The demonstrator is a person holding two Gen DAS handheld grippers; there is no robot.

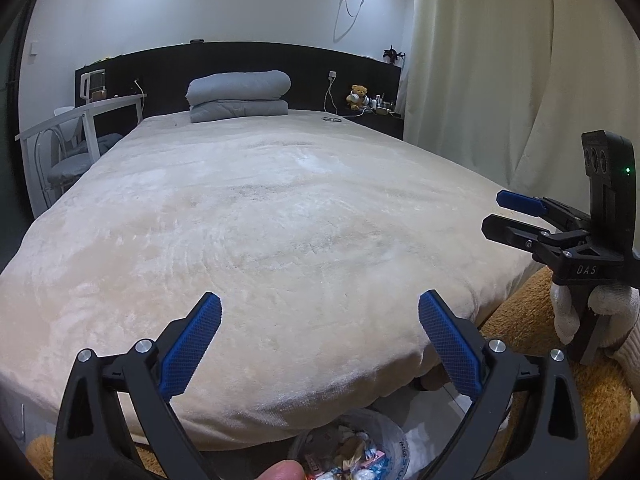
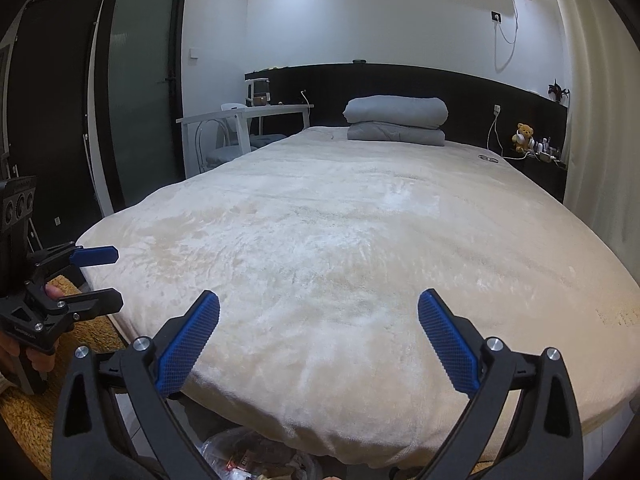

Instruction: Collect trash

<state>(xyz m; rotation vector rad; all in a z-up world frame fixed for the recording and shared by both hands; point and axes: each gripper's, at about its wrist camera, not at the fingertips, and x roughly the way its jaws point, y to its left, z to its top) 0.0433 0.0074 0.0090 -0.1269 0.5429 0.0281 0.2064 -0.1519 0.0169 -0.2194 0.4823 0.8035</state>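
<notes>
A clear plastic trash bag [image 1: 352, 448] holding several wrappers and crumpled papers sits on the floor at the foot of the bed; it also shows in the right wrist view [image 2: 256, 458]. My left gripper [image 1: 320, 308] is open and empty, held above the bag at the bed's near edge. My right gripper [image 2: 319, 308] is open and empty over the bed's foot. The right gripper also shows at the right of the left wrist view [image 1: 490, 214], and the left gripper at the left of the right wrist view [image 2: 116, 278]. No loose trash shows on the bed.
A large bed with a cream plush blanket [image 1: 260, 216] fills both views. A folded grey duvet [image 1: 239, 95] lies at the black headboard. A white desk and chairs [image 2: 240, 128] stand left, curtains [image 1: 500, 60] right. A brown shaggy rug [image 1: 532, 320] lies beside the bed.
</notes>
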